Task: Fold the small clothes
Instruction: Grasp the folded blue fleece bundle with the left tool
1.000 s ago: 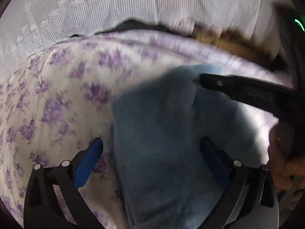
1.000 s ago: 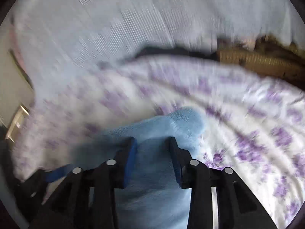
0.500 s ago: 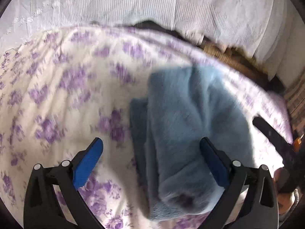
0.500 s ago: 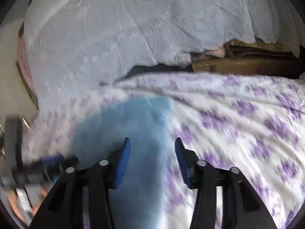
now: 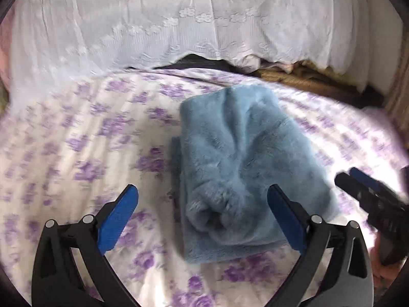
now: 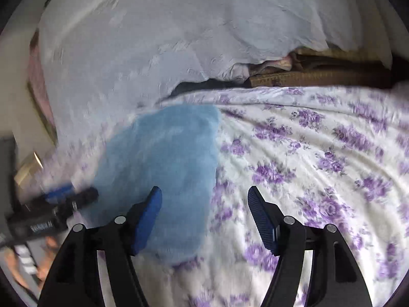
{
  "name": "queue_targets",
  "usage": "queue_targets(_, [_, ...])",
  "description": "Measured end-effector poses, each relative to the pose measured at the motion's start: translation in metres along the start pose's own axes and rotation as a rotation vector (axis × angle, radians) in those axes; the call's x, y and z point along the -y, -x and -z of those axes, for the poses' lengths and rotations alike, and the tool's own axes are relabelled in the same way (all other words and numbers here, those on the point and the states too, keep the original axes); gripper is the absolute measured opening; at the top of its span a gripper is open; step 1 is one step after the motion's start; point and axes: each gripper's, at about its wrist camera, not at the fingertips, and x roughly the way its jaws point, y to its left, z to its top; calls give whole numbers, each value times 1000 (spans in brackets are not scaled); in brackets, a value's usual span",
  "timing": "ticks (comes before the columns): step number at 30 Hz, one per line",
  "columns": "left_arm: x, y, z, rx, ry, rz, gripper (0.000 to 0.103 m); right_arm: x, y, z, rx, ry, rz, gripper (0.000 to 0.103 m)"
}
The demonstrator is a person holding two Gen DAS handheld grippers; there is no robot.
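A: Where is the garment lying now?

B: The blue fleece garment (image 5: 245, 168) is lying folded on the bed (image 5: 76, 153), on the flowered sheet, a little to the right of the middle in my left view. One rolled end is facing me, and flat layers are showing under it at the near edge.

A: Are you holding it?

B: No. My left gripper (image 5: 202, 212) is standing wide apart and grasping nothing; the bundle is only showing between its pads, not touching them. My right gripper (image 6: 204, 217) has just been opening, and it is released too. Its left pad is hanging over the near edge of the fleece, while the right one is over bare sheet.

A: Why are both grippers free?

B: I am judging that the fold is finished, so the cloth is resting by its own weight. The thick pile is probably keeping the layers from sliding.

A: And behind?

B: A white lace cloth (image 5: 204, 25) is hanging along the far side.
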Motion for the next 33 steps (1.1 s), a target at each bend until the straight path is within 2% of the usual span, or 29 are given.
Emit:
queue_targets(1, [4,-10,3,-33,-25,-35,99,-3,-8,8,-52,24,27,70])
queue_targets(2, [5,-19,7,-68,-32,-31,99,-1,-21,17,-103,16,49,70])
queue_targets(3, [2,-30,11,-109,-15,-7,99,4,-26,18,-122,-10,35,71])
queue_targets(5, [-9,-34,10,-134,52,39,99,16,-25,14,-125,-58,-13,74])
queue_targets(8, [-13,-17,11,-74,61,31,99,22,-19,19,-99,-95,-49,74])
queue_targets(10, [-12,-7,12,-41,50,14,99,24,-7,20,-48,-109,-63,75])
queue_targets(13, [-14,6,13,-7,65,49,99,29,3,18,-9,-135,-80,76])
queue_targets(18, [-24,0,10,-52,134,175,99,45,1,19,-34,-231,-147,76])
queue_targets(20, [-26,-6,10,-68,151,188,99,49,0,20,-49,-267,-172,77])
queue_targets(26, [-18,-8,11,-49,111,131,99,58,-11,22,-85,-344,-225,82])
queue_targets(33, [-3,-1,11,0,21,53,99,55,-11,22,-83,-335,-233,86])
